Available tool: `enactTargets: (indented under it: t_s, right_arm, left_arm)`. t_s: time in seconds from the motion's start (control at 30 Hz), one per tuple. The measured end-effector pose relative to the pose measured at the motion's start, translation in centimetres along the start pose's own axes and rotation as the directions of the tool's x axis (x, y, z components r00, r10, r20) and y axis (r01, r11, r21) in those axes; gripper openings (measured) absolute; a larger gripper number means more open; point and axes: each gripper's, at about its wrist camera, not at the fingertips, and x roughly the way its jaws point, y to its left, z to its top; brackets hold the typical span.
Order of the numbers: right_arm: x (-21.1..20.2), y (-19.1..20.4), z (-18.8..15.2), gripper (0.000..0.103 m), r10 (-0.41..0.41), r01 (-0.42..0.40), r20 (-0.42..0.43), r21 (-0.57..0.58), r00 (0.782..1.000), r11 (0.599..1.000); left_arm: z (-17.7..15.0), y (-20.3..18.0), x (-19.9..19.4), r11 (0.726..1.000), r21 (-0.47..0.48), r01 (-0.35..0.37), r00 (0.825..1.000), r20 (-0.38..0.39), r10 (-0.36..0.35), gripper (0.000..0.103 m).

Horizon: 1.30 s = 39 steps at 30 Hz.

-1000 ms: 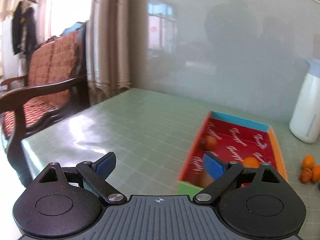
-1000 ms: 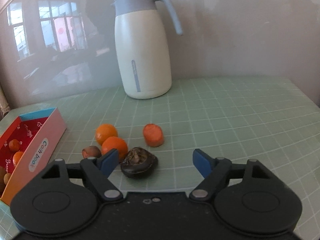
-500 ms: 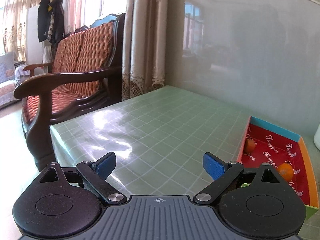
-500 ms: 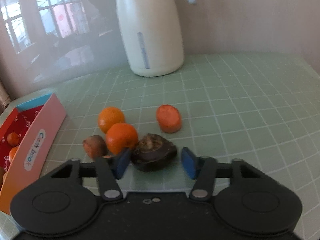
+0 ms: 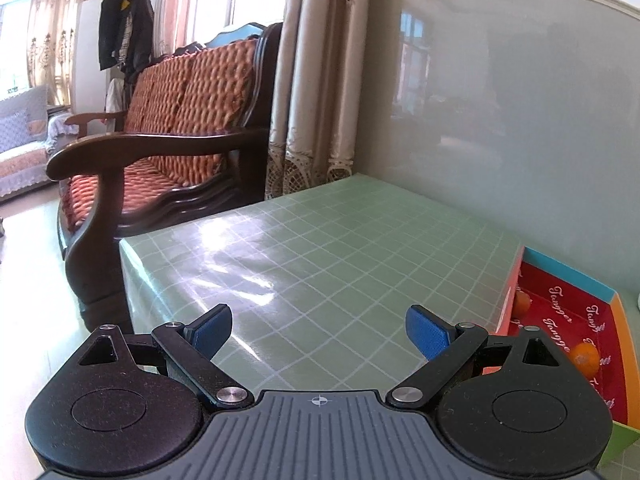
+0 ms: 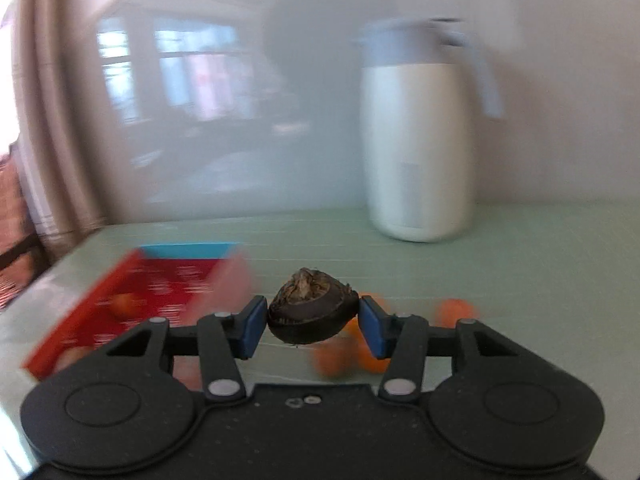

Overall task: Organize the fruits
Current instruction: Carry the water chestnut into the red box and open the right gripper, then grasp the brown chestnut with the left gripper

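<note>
Right gripper (image 6: 312,322) is now clamping the dark wrinkled fruit (image 6: 312,306), which a second ago was lying on the tabletop between wide jaws, and carrying it toward the box (image 6: 120,300) (blurred) at the left edge. Left gripper (image 5: 320,330) is hanging wide open, empty.

Motion blur smears the red-lined box (image 6: 132,300) and orange fruits (image 6: 344,356) in the right wrist view; their count cannot be told. In the left wrist view, the frame's right edge crops the box (image 5: 568,300).
</note>
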Motion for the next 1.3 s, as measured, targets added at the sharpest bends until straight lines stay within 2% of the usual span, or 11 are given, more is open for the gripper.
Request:
enactTargets:
  t_s: [0.2,0.37,0.7,0.77,0.8,0.9,0.97,1.03,1.13,1.23,1.3]
  right_arm:
    - [1.9,6.5,-0.7,0.049,0.161,-0.166,-0.047,-0.156,0.986,0.974]
    - [4.0,10.4,-0.7,0.049,0.217,-0.234,-0.098,-0.237,0.971,0.943]
    - [6.8,12.9,-0.9,0.052,0.223,-0.259,-0.171,-0.228,0.960,0.939]
    - [6.3,12.6,-1.0,0.061,0.226,-0.256,-0.150,-0.220,0.962,0.941]
    - [6.2,12.5,-1.0,0.071,0.227,-0.252,-0.134,-0.217,0.965,0.943]
    - [4.8,11.9,-0.4,0.073,0.221,-0.234,-0.080,-0.217,0.972,0.948]
    - [3.4,11.0,0.2,0.080,0.184,-0.184,-0.020,-0.212,0.983,0.960]
    - [2.1,9.8,0.8,0.099,0.122,-0.110,0.049,-0.208,0.991,0.972]
    - [-0.2,7.2,1.9,0.103,-0.047,0.077,0.149,-0.203,0.988,0.976]
    - [-1.7,3.9,2.5,0.103,-0.253,0.287,0.199,-0.170,0.947,0.943]
    - [-2.3,1.5,2.5,0.103,-0.380,0.415,0.218,-0.146,0.899,0.898]
  left_arm:
    - [-0.3,1.3,-0.5,0.999,-0.014,-0.046,0.999,0.022,0.046,0.093]
    - [-0.2,3.0,-0.6,0.993,-0.057,-0.104,0.994,0.027,0.106,0.093]
    - [-0.2,4.8,0.3,0.984,-0.090,-0.156,0.988,0.005,0.157,0.093]
    - [-0.1,4.8,0.5,0.984,-0.092,-0.152,0.988,0.002,0.153,0.093]
    - [-0.1,4.6,0.5,0.985,-0.092,-0.148,0.989,0.001,0.149,0.093]
    - [-0.1,3.7,0.5,0.989,-0.076,-0.125,0.992,-0.002,0.125,0.093]
    - [-0.2,2.9,0.2,0.993,-0.058,-0.107,0.994,0.004,0.107,0.093]
    - [-0.3,1.8,-0.2,0.996,-0.038,-0.085,0.996,0.012,0.086,0.093]
    - [-0.4,-0.1,-0.9,0.999,0.005,-0.041,0.999,0.028,0.041,0.093]
    - [-0.7,-2.4,-1.7,0.998,0.056,0.018,0.999,0.040,-0.021,0.093]
    - [-0.9,-4.1,-2.2,0.994,0.082,0.068,0.997,0.041,-0.071,0.093]
